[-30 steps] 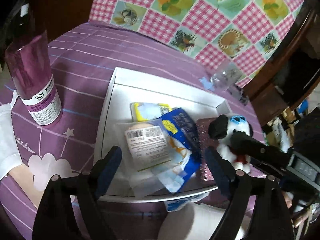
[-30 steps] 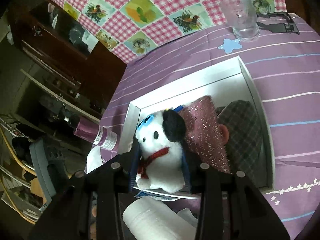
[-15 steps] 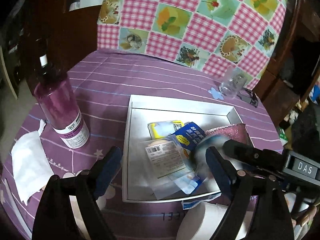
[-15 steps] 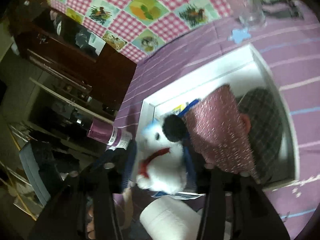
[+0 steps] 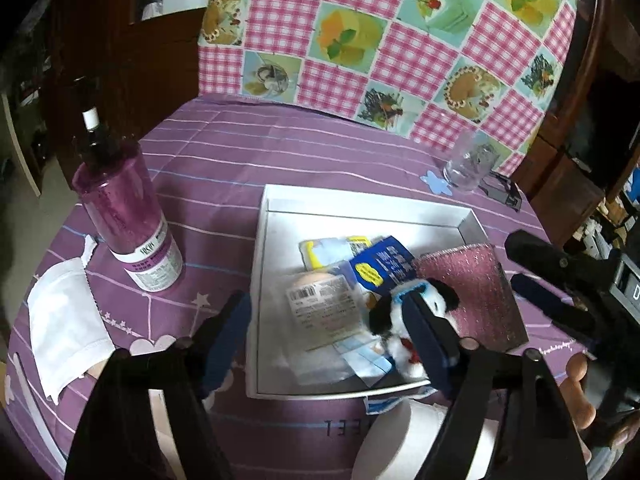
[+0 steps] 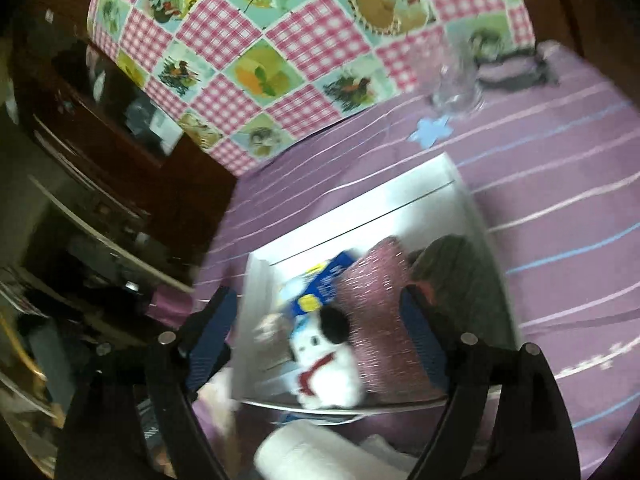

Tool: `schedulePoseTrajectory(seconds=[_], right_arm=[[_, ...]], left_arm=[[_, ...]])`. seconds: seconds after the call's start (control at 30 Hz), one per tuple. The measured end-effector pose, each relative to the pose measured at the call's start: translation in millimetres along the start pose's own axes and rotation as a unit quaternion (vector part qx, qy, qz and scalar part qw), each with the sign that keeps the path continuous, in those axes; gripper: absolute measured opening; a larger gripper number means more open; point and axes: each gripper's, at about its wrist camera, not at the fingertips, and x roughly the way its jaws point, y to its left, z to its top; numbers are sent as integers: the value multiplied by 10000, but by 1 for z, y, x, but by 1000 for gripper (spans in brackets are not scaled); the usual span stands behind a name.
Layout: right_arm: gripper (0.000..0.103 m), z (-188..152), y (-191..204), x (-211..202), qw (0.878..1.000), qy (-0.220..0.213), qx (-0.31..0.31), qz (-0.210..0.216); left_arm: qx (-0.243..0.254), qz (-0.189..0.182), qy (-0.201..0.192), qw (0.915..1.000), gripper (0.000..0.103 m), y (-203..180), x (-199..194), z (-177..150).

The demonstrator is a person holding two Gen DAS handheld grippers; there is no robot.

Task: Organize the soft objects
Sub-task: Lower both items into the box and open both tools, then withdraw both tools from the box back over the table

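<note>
A white plush dog with black ears and a red scarf (image 5: 404,332) lies in the near right part of the white tray (image 5: 360,200), on plastic snack packets (image 5: 320,304). It also shows in the right wrist view (image 6: 326,368). A sparkly pink cloth (image 5: 476,288) lies beside it, and a dark plaid item (image 6: 460,276) sits further right. My left gripper (image 5: 332,340) is open over the tray's near edge. My right gripper (image 6: 320,344) is open and empty, above the dog; its arm (image 5: 560,276) shows at the right.
A purple bottle (image 5: 128,216) stands left of the tray, with a white cloth (image 5: 64,320) near it. A clear glass (image 5: 468,164) stands behind the tray. A white paper roll (image 5: 404,440) lies at the table's near edge. A checked cloth (image 5: 400,28) hangs behind.
My right gripper opened and let go of the plush dog, which now lies in the tray. The right gripper has drawn back. The left gripper has pulled back and up.
</note>
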Motion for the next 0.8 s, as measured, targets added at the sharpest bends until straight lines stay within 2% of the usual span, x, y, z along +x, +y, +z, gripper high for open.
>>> schedulePoseTrajectory(seconds=[0.13,0.27,0.33,0.4,0.53,0.67,0.8], right_arm=[[83,1,5,-12,9999,38,-127,-81],[83,3,8,-17,9994,218,-162,-211],[83,3,12,-15,9986,381,-201,-297],[83,2,14,-13,9971,601,-231,-407],[83,-3,21,-15,9932,963,-313,-583],[82,-10,31,-19,9846,1341,-554,-973],[82,-14,41,-32,9804,1358,-845,-1151]], left_arm=[[145,39,63,9999,47,-8,-2,-2],[195,-22,205,9996,29,-12,-2,-4],[158,-128,314,9993,11,-13,-2,-4],[116,-134,398,9991,9,-13,-3,-5],[279,85,338,9990,8,-19,-11,-6],[336,185,310,9988,8,-22,-15,-6],[412,218,296,9985,8,-26,-18,-6]])
